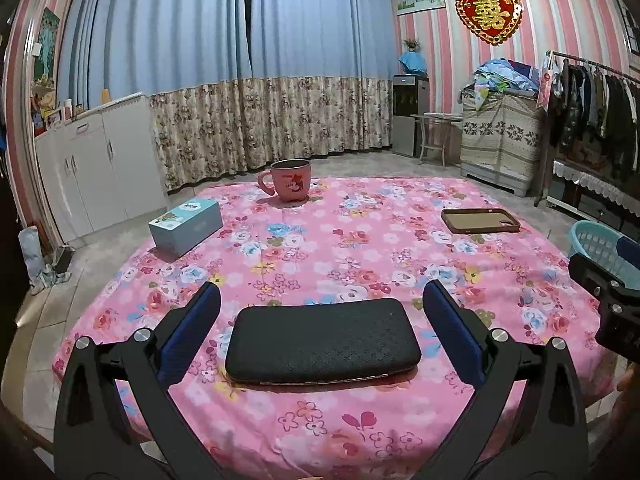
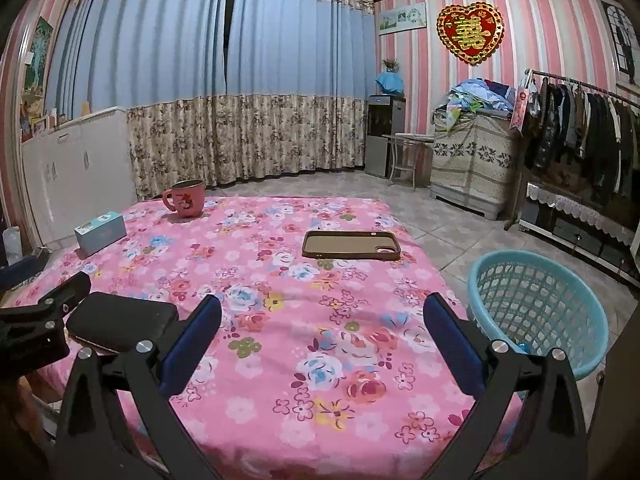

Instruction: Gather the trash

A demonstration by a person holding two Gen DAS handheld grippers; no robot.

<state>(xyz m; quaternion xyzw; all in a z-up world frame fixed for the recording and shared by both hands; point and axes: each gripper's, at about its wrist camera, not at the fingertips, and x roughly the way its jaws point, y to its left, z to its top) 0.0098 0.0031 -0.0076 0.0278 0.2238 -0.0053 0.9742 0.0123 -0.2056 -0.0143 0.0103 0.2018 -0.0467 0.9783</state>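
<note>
We hold both grippers spread and empty: the left gripper straddles the black textured case without touching it, and the right gripper hangs over bare floral tablecloth. We see no obvious trash on the table. The risk, we judge, is binning a keeper such as the phone case, tissue box or pink mug. Only the right wrist view shows inside the blue basket, off the table's right edge, with something small and blue at the bottom.

matt quilted black case on floral cloth; plastic lattice basket.
</note>
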